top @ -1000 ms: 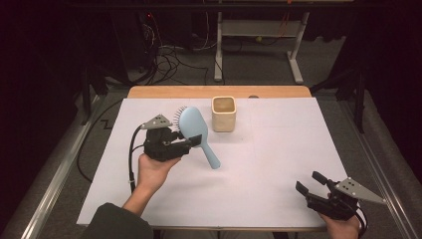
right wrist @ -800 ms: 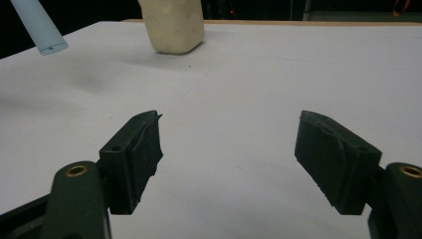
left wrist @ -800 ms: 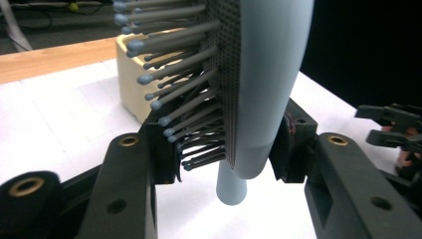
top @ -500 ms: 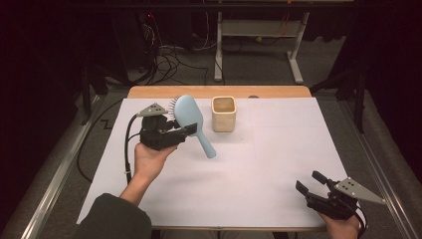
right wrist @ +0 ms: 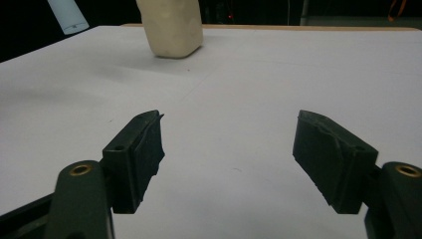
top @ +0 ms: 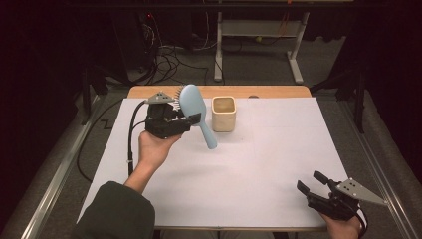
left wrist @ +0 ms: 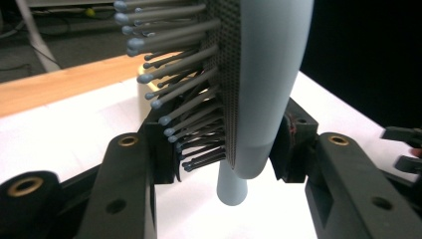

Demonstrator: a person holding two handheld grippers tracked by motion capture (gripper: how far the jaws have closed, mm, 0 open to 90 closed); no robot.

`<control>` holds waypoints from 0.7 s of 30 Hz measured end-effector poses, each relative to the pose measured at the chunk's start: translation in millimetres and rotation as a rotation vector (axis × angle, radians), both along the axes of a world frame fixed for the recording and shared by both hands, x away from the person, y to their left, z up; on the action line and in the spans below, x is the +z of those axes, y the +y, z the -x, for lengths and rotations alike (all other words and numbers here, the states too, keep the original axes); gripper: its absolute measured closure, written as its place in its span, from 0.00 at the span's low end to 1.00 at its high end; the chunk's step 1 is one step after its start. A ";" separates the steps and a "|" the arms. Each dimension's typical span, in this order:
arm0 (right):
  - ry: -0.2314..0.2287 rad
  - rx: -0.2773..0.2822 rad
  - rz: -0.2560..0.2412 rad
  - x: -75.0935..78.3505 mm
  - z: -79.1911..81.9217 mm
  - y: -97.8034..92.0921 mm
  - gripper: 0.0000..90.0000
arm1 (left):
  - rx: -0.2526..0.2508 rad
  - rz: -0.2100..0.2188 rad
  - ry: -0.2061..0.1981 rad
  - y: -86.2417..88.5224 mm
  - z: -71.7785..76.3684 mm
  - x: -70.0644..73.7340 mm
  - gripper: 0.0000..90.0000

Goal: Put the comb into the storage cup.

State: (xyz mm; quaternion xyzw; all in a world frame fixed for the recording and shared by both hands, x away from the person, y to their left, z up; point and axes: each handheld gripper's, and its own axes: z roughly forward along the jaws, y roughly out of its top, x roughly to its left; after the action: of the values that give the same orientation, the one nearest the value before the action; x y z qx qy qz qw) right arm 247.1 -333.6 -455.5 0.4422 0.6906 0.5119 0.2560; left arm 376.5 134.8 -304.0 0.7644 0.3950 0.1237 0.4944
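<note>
A light blue hairbrush [top: 193, 105] hangs above the white table cover, bristles to the left and handle slanting down to the right. My left gripper [top: 191, 119] is shut on it low on the head, near the neck. In the left gripper view the brush [left wrist: 263, 84] stands between the jaws of the left gripper [left wrist: 224, 149], with its bristles pressed against the left jaw. A cream square cup [top: 224, 113] stands upright just right of the brush. My right gripper [top: 313, 185] rests open at the near right corner, and the right gripper [right wrist: 229, 149] holds nothing.
The white cover [top: 278, 149] spans the table, with a wooden strip [top: 278, 91] along the far edge. The cup [right wrist: 171, 25] sits far ahead of the right gripper. Cables and a metal frame lie on the dark floor beyond.
My left gripper has carried the brush up and toward the far side of the table, closer to the cup's level. The right gripper has stayed put.
</note>
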 end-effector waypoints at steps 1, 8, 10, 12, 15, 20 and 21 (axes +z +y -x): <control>0.002 -0.001 0.002 0.0 -0.2 0.4 0.32 | 0.004 0.000 -0.001 0.8 -1.0 1.8 0.60; 0.006 0.003 0.002 -0.4 -0.9 0.8 0.32 | 0.017 0.003 -0.016 -0.9 -9.1 9.4 0.60; 0.006 0.000 0.001 -0.3 -0.7 0.7 0.32 | 0.016 0.007 -0.019 -2.3 -11.5 11.3 0.60; 0.006 0.000 0.003 -0.4 -0.9 0.6 0.32 | 0.019 0.002 -0.027 -4.4 -13.7 13.2 0.60; 0.007 0.004 0.002 -0.7 -1.2 0.8 0.32 | 0.021 -0.005 -0.033 -7.3 -17.2 16.3 0.60; 0.010 0.000 0.000 -0.6 -0.9 0.4 0.32 | 0.026 0.010 -0.043 -10.9 -22.9 20.4 0.60; 0.009 0.002 0.001 -0.8 -1.1 0.4 0.32 | 0.032 0.012 -0.045 -11.9 -24.4 20.8 0.60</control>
State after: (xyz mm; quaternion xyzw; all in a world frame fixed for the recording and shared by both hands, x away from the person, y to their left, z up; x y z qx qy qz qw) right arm 248.2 -333.2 -456.3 0.4436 0.6923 0.5099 0.2527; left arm 400.8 122.9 -283.3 0.7522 0.3967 0.1462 0.5055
